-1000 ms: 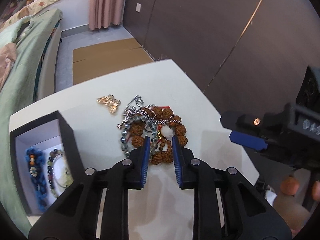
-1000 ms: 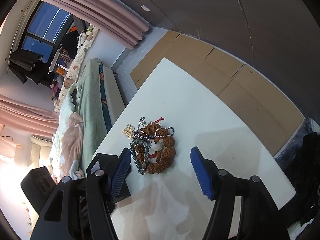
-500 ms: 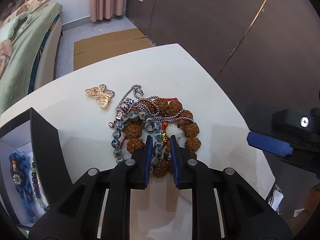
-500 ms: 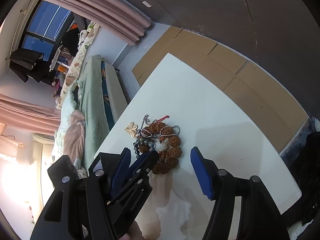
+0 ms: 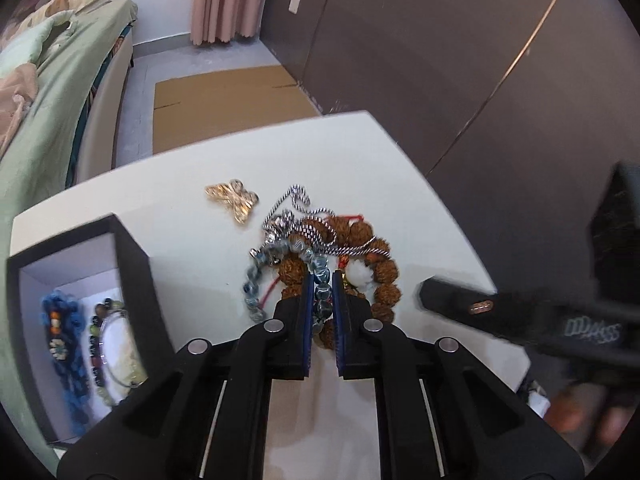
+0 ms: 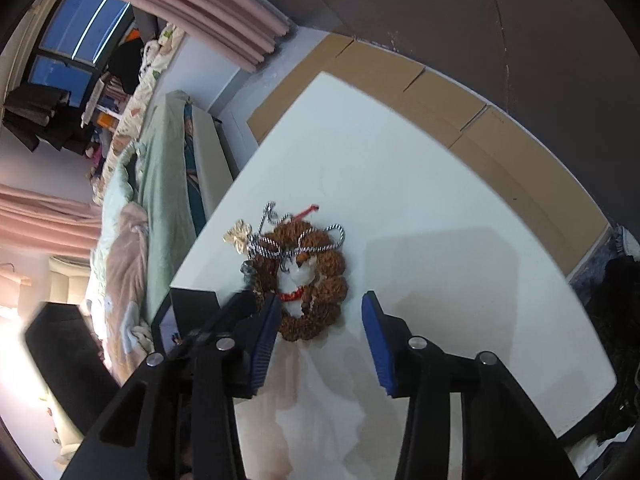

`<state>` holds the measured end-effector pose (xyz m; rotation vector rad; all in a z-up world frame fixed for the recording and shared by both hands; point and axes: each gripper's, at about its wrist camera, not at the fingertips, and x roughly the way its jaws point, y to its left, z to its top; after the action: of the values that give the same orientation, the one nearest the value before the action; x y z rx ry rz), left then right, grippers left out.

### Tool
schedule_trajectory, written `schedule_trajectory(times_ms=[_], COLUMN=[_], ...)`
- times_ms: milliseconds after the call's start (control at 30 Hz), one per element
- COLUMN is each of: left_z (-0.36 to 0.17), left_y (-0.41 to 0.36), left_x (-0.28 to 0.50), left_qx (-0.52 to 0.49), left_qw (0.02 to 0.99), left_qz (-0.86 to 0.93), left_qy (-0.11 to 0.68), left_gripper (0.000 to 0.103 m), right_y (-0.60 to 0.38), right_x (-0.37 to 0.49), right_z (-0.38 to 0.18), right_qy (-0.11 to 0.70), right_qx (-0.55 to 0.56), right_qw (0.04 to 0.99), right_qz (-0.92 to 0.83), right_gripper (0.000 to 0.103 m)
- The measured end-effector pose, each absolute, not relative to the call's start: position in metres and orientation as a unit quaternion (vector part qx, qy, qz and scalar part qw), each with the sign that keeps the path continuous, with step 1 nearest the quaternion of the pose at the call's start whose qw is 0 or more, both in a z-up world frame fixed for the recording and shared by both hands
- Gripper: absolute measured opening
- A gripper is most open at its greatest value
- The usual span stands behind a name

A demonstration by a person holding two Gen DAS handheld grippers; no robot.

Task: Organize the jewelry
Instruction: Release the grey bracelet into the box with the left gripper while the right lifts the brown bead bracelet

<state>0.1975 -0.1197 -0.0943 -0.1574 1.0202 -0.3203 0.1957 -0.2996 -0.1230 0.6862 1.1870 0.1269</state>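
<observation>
A jewelry pile lies on the white table [image 5: 192, 256]. It holds a brown seed-bead bracelet [image 5: 384, 272], a grey-blue bead bracelet [image 5: 252, 292] and a silver chain [image 5: 316, 216]. My left gripper [image 5: 322, 292] is shut on the grey-blue bead bracelet at the pile's near side. A gold butterfly brooch [image 5: 234, 199] lies apart, farther left. My right gripper [image 6: 320, 320] is open, hovering just in front of the brown bracelet [image 6: 320, 280]. A black box [image 5: 132, 256] at left holds a blue beaded piece [image 5: 60, 336] and other bracelets.
The right gripper's body [image 5: 520, 316] shows at the right in the left wrist view. The table's right edge [image 5: 472, 240] drops to a dark wall. Cardboard [image 5: 224, 104] lies on the floor beyond. A green-covered bed [image 5: 44, 100] stands to the left.
My left gripper has closed from open onto the grey-blue bead bracelet. My right gripper has moved closer to the pile, still open.
</observation>
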Motion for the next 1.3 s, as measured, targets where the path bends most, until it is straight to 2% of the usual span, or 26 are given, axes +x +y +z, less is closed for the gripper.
schedule_trajectory(times_ms=[167, 533, 633, 667, 1300], left_z=[-0.079, -0.049, -0.046, -0.045, -0.012], left_y=[-0.103, -0.073, -0.069, -0.067, -0.012], left_x=[0.192, 0.178, 0.175, 0.174, 0.143], left_qx=[-0.093, -0.120, -0.123, -0.126, -0.155], left_qw=[0.865, 0.879, 0.880, 0.880, 0.896], left_qz=[-0.150, -0.154, -0.153, -0.154, -0.129], left_qy=[0.470, 0.436, 0.433, 0.432, 0.395], left_gripper=[0.010, 0.009, 0.009, 0.009, 0.009], right_y=[-0.281, -0.256, -0.260, -0.264, -0.287], right_x=[0.200, 0.207, 0.206, 0.206, 0.159], right_z=[-0.133, -0.140, -0.142, -0.142, -0.070], right_qy=[0.562, 0.556, 0.547, 0.544, 0.443], right_qx=[0.296, 0.247, 0.250, 0.256, 0.324], right_qw=[0.771, 0.794, 0.799, 0.799, 0.827], right_qz=[0.052, 0.019, 0.014, 0.013, 0.121], right_gripper=[0.034, 0.034, 0.025, 0.018, 0.017])
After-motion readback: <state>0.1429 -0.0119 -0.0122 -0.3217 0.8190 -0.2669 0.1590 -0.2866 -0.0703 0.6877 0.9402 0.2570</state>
